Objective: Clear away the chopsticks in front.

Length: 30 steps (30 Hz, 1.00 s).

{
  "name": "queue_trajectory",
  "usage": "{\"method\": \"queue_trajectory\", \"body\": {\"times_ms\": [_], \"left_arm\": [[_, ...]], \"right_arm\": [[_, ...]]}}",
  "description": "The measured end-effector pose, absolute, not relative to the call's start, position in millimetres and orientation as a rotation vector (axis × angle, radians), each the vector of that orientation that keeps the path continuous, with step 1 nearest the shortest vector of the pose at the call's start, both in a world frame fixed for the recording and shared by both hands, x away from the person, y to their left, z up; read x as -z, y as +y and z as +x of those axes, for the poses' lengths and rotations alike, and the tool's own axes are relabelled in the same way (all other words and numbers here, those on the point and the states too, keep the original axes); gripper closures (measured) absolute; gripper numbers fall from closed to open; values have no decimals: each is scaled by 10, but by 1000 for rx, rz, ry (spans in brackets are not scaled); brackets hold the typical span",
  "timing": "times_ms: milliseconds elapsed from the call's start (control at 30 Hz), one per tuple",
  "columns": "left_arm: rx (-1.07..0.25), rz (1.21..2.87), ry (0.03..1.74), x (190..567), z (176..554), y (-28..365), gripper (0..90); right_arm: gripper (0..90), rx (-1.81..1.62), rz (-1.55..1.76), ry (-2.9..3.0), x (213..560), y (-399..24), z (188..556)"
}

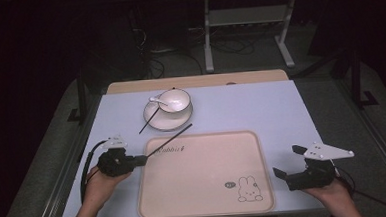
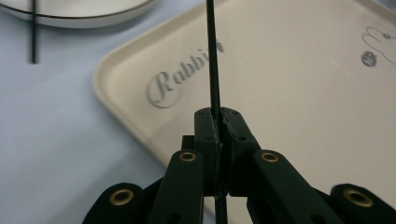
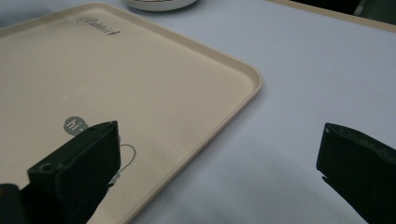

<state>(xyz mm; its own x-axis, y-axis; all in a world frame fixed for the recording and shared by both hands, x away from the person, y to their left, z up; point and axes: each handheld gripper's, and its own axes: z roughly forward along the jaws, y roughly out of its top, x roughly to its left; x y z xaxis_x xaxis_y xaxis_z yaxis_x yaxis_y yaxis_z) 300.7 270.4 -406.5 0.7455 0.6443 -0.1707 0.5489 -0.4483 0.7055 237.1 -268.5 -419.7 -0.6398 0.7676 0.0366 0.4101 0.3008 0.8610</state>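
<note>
- Left gripper (image 1: 142,160) has its jaws pressed together on one black chopstick (image 1: 170,137), pinching it at the near end; the rest runs out over the top-left corner of the tray (image 1: 206,208) toward the plate (image 1: 154,121).
- Chopstick looks thin, stiff, very light, prob. smooth lacquer or plastic, so slippery. Held by one end it makes a long lever: the far tip will likely swing w/ any wrist roll.
- In the left gripper view the stick (image 2: 213,60) sits dead centre between the pads, in line w/ the jaws. Good hold for carrying; a grip nearer mid-length would steady it more.
- Second chopstick (image 1: 149,119) leans on the plate rim, low end on the table (image 1: 261,105). Its raised end gives clearance, prob. the easiest spot to take.
- Bowl (image 1: 174,100) w/ spoon (image 1: 157,100) stands on the plate; both look ceramic, fragile, heavier, so best not knocked by the stick.
- Right gripper (image 1: 287,164) hovers at the tray's right edge, jaws spread wide, nothing between them.
</note>
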Motion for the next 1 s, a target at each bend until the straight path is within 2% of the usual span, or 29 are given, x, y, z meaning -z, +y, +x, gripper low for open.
{"method": "queue_trajectory", "body": {"times_ms": [333, 1000], "left_arm": [[-100, 2245, 817, 4203, 2998, 2416, 853], [-105, 2316, 858, 4356, 3015, 2355, 826]], "right_arm": [[0, -1277, 1055, 2194, 4198, -2680, 2371], [0, -1276, 1054, 2196, 4199, -2675, 2372]]}}
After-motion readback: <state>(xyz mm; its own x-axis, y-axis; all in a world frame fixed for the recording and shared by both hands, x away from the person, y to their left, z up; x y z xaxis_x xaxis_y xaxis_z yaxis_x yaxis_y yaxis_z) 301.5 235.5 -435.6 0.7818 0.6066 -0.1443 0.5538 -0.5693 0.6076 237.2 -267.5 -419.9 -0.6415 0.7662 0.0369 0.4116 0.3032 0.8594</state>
